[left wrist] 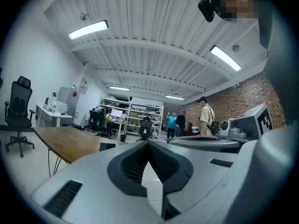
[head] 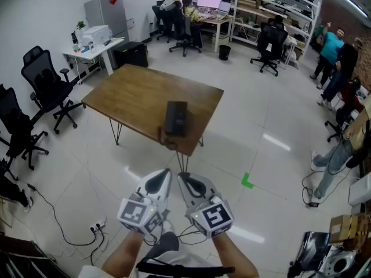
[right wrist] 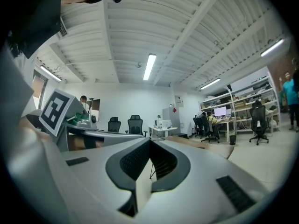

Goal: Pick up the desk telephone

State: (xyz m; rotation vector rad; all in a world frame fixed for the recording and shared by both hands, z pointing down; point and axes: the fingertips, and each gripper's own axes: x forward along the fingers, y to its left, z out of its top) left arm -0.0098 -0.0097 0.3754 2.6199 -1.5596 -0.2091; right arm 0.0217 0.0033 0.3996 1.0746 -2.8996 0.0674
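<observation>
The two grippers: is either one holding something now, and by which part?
Nothing is held. The left gripper and the right gripper are both shut and empty; the desk telephone lies untouched on the table ahead of them.

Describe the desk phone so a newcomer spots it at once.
Find the brown wooden table on thin metal legs, standing alone mid-floor. The desk telephone lies on its near end, close to the edge. It is a flat black oblong on the wood; the other black things, the office chairs, stand on the floor.
</observation>
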